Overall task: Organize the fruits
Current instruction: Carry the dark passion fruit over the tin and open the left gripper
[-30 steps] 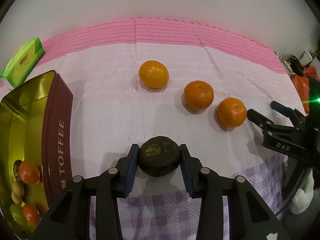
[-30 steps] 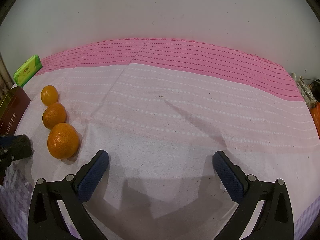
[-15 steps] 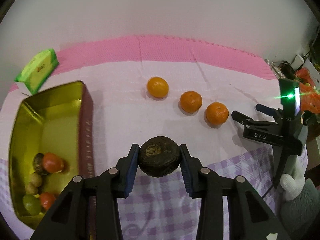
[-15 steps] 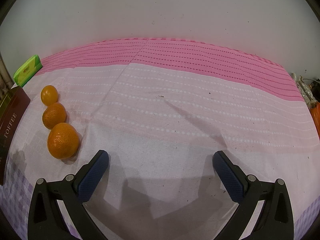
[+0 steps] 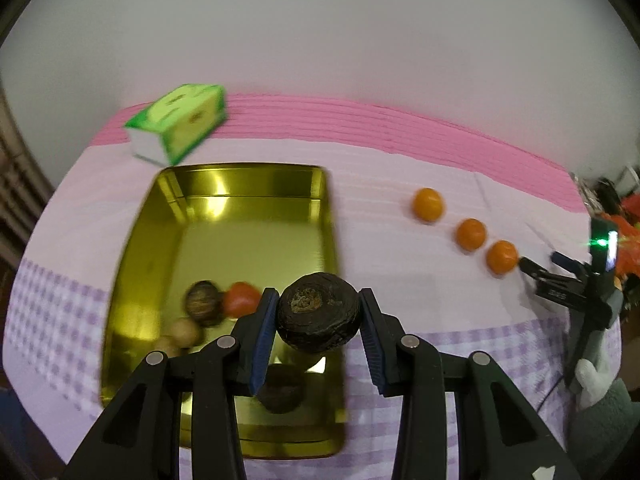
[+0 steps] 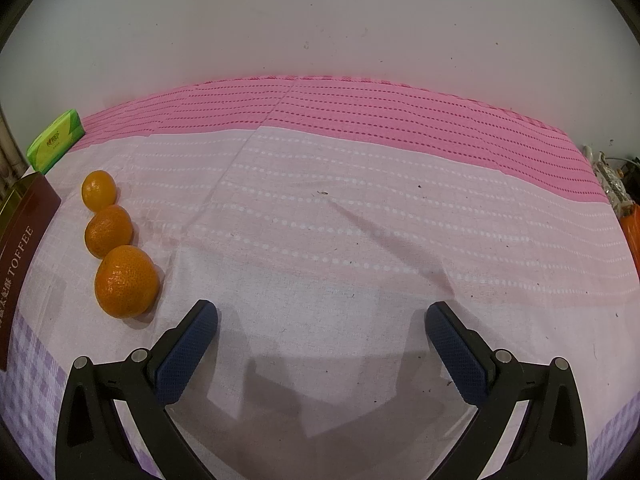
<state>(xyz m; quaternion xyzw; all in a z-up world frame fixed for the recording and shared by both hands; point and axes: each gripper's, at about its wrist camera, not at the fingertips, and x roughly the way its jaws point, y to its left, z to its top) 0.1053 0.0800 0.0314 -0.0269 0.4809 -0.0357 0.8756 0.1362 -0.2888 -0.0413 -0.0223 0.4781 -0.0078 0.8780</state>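
Basically, my left gripper (image 5: 318, 316) was clamped on the dark wrinkled fruit (image 5: 318, 317), both blue pads pressed flat against its sides, and that fruit hung right over the near right part of the gold toffee tin (image 5: 224, 184). That was the relation that mattered: fruit directly above the tin's floor, with the tin's right wall just at 3 o'clock of it, so I judged a straight drop would land inside, but any drift toward 3 o'clock would put it on the rim or the checked cloth (image 5: 500, 360). The tin's long axis ran 12 to 6 o'clock in the left wrist view. Already inside: another dark fruit (image 5: 280, 388) below the held one, a brown one (image 5: 203, 307), a red one (image 5: 241, 299) and some pale ones (image 5: 184, 332) toward 9 o'clock, blurred. I judged the free gold floor toward 12 o'clock the safer spot. My right gripper (image 6: 320, 334) was spread wide, holding nothing, low over bare pink cloth. Three oranges (image 6: 126, 282) sat in a row at its 10 o'clock, the nearest one just beside its left pad, so the right hand was plainly nearer to those. A green tissue pack (image 5: 178, 122) lay beyond the tin at 12 o'clock, well apart from it all.
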